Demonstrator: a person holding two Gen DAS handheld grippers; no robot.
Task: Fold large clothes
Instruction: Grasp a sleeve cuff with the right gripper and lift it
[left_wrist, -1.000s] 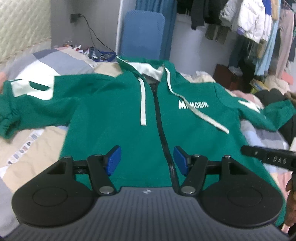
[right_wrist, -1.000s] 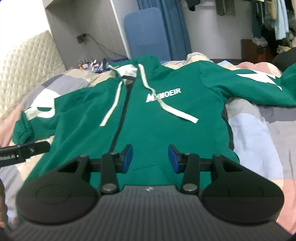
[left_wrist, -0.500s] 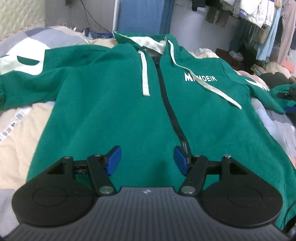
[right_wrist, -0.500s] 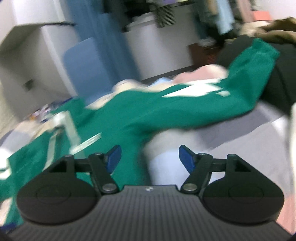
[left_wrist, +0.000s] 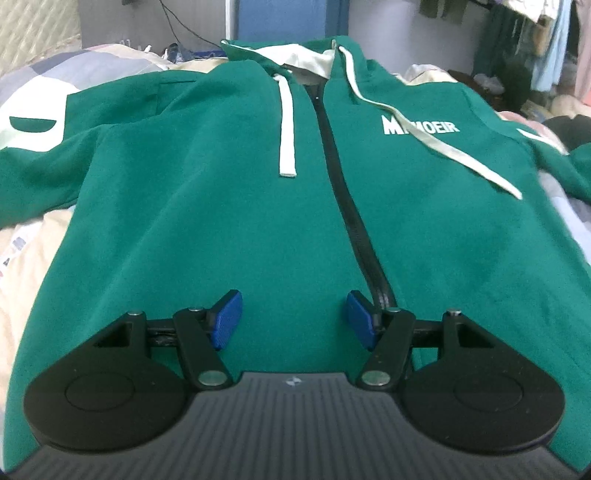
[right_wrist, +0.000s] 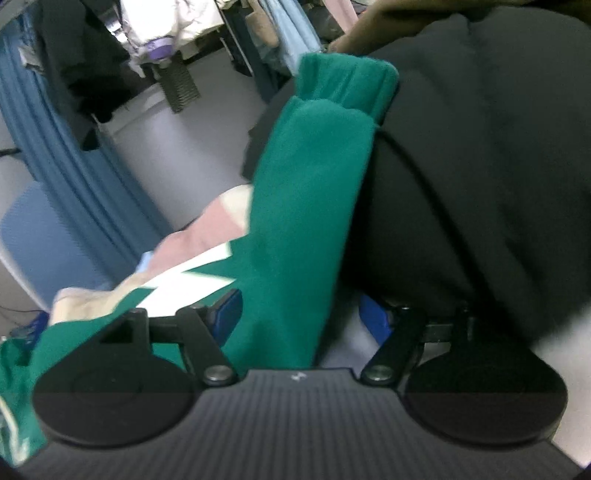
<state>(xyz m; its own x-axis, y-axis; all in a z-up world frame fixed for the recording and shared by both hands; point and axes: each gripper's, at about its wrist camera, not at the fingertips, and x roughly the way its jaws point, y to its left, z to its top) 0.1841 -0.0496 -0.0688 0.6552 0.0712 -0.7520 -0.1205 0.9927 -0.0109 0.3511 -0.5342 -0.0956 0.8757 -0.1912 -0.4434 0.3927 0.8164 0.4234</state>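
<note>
We see the green hoodie (left_wrist: 229, 206) spread front-up on the bed (left_wrist: 26, 258), zipper (left_wrist: 354, 206) running near to far. Left gripper (left_wrist: 291, 317) hangs over its near hem, spread, pinching nothing. Right gripper (right_wrist: 301, 317), its jaws just opened wider, straddles the right sleeve (right_wrist: 310, 206) beside a black garment (right_wrist: 480, 166), pads clear of the cloth.

Left wrist low over hoodie (left_wrist: 207, 206) front, right wrist close at sleeve (right_wrist: 306, 192)

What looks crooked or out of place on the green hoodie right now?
One white drawstring strays diagonally across the chest lettering, while the other hangs straight. The hoodie's sleeve ends draped over a black garment instead of lying flat.
</note>
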